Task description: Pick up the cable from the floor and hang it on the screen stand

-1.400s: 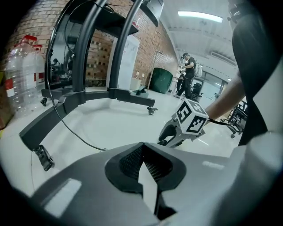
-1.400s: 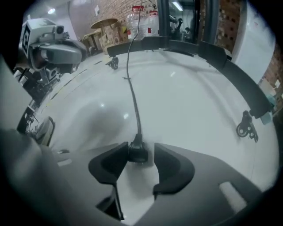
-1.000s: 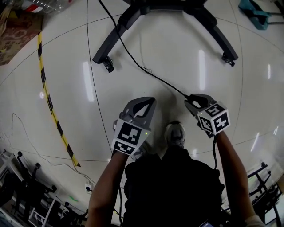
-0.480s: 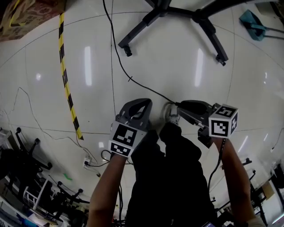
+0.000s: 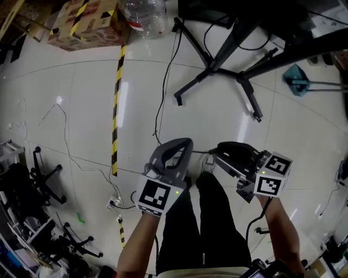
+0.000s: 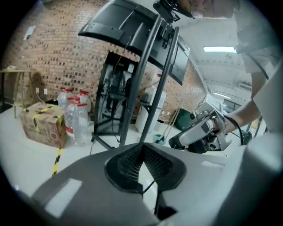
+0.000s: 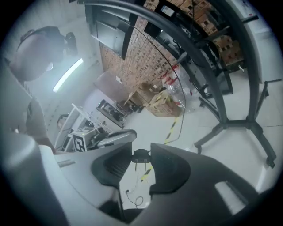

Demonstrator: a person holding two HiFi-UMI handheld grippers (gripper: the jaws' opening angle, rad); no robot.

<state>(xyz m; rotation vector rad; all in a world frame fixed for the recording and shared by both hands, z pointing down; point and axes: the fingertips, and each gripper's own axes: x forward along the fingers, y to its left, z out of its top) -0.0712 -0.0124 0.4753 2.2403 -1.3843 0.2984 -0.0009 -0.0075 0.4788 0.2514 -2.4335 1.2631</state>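
Note:
A black cable [image 5: 161,108] runs across the white floor from the screen stand [image 5: 217,65] toward me. Its plug [image 7: 140,155], with two prongs pointing down, is pinched between the pads of my right gripper [image 7: 138,160]. In the head view the right gripper [image 5: 220,150] is held above my shoe, level with the left gripper [image 5: 184,145]. The left gripper's [image 6: 143,148] pads meet at the tip with nothing between them. The dark stand column [image 6: 150,66] and screen [image 6: 119,26] rise ahead of it. The stand's legs [image 7: 230,121] also show in the right gripper view.
A yellow-black tape line [image 5: 116,108] crosses the floor on the left. A cardboard box [image 5: 87,24] and water bottles [image 5: 142,13] stand at the back. A thin wire with a plug [image 5: 114,203] and chair bases [image 5: 43,179] lie at left, a teal object [image 5: 296,73] at right.
Both grippers have lifted away from the floor and the view has widened, so the whole stand base, box and bottles now show. The right gripper still holds the cable's plug.

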